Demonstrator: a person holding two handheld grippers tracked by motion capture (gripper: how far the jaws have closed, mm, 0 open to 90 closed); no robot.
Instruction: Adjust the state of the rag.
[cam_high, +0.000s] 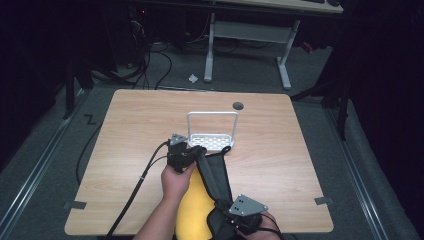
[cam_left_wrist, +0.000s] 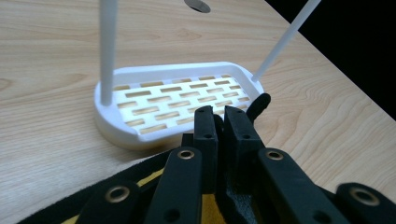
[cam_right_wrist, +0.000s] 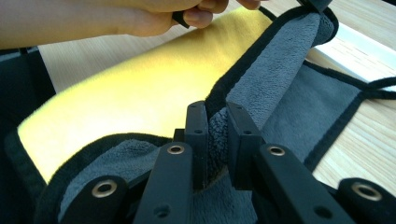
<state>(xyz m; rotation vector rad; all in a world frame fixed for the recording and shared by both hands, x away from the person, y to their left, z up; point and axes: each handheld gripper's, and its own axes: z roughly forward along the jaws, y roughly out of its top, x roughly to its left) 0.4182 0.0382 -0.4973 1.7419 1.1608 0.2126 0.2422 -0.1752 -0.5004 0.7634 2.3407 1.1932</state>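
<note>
A cloth, yellow (cam_high: 194, 207) on one face and grey on the other with a black hem, is stretched between my two grippers above the wooden table (cam_high: 130, 130). My left gripper (cam_high: 199, 150) is shut on its far hem, right beside a white slotted rack (cam_high: 212, 142) with a tall hoop handle. In the left gripper view the jaws (cam_left_wrist: 222, 114) are nearly together on the black hem, just short of the rack's rim (cam_left_wrist: 177, 70). My right gripper (cam_high: 222, 212) sits near the table's front edge. In the right gripper view its jaws (cam_right_wrist: 217, 112) pinch a fold of the grey cloth (cam_right_wrist: 275, 70).
A round cable hole (cam_high: 238, 105) lies in the table behind the rack. A white-legged desk (cam_high: 247, 32) and floor cables stand beyond the far edge. A black cable (cam_high: 135, 187) trails from my left gripper off the front edge. Bare wood lies left and right.
</note>
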